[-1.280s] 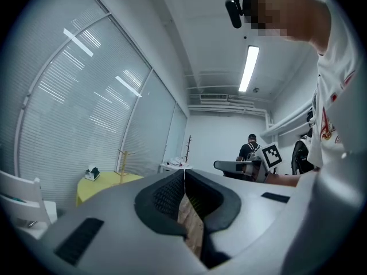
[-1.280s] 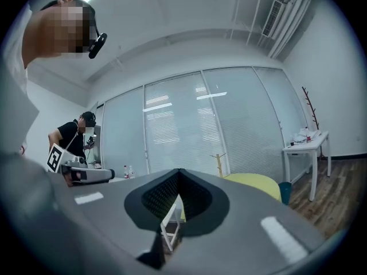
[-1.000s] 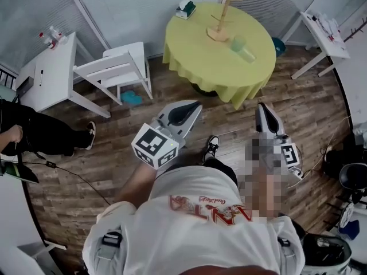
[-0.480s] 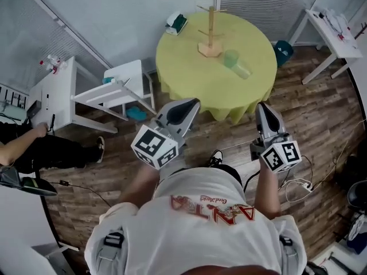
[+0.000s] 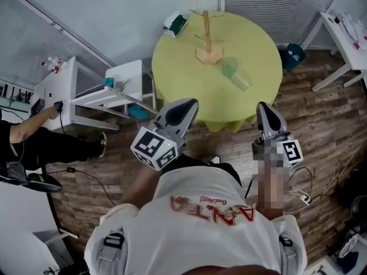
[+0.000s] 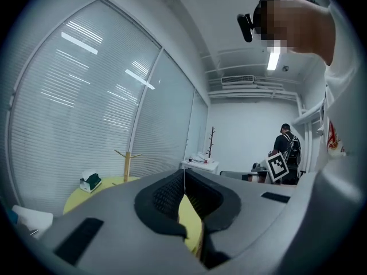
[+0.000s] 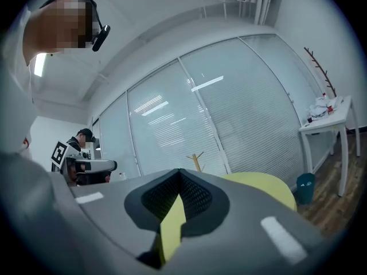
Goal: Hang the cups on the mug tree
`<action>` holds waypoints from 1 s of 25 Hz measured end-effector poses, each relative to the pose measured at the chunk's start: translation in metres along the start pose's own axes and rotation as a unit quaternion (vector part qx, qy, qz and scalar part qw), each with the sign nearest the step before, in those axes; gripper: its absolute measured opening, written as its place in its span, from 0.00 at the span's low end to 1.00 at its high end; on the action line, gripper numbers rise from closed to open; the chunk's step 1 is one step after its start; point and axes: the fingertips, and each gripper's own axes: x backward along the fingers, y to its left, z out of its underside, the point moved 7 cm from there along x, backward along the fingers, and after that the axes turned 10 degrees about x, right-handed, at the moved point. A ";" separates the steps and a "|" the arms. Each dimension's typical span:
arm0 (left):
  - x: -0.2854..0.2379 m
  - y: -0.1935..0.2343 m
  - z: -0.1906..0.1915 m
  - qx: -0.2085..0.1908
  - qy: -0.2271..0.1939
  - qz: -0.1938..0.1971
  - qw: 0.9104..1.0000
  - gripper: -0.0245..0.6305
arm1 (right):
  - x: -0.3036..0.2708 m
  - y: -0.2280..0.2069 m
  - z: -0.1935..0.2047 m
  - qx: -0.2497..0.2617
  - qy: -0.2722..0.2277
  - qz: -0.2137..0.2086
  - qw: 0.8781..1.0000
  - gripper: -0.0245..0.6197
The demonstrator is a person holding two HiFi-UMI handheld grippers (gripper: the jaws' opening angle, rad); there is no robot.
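A wooden mug tree (image 5: 205, 36) stands bare on the round table with the yellow cloth (image 5: 258, 39), toward its far side. A green cup (image 5: 230, 67) stands just right of the tree's base, and a clear cup (image 5: 241, 81) lies on its side beside it. My left gripper (image 5: 191, 103) and right gripper (image 5: 263, 107) are held level in front of the table's near edge, well short of the cups. Both are shut and hold nothing. The left gripper (image 6: 184, 174) sees the tree (image 6: 127, 162) at its left. The right gripper (image 7: 179, 174) sees the tree (image 7: 197, 160) above its jaws.
A green-and-white tissue box (image 5: 175, 23) sits at the table's far left. A white chair (image 5: 121, 85) and a white desk (image 5: 54, 87) stand to the left, where a person (image 5: 26, 139) sits. A teal bin (image 5: 294, 55) and another white table (image 5: 347, 36) are at the right.
The table with the tree and cups has come nearer in the head view as I walk toward it. Both grippers stay shut and keep their pose in front of me.
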 end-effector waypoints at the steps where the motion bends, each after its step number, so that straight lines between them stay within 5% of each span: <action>1: -0.005 0.002 0.001 0.001 0.003 -0.002 1.000 0.06 | -0.003 -0.006 0.003 -0.003 0.002 0.001 1.000 0.04; 8: -0.037 0.031 -0.001 0.011 0.008 0.005 1.000 0.06 | -0.033 -0.025 0.010 -0.004 0.010 0.008 1.000 0.04; 15: -0.082 0.080 -0.018 0.023 0.010 0.050 0.998 0.06 | -0.057 -0.060 0.003 0.008 0.023 0.084 0.996 0.04; 25: -0.126 0.199 -0.047 0.028 0.043 0.119 0.992 0.06 | -0.190 -0.036 0.004 0.014 0.057 0.111 0.992 0.04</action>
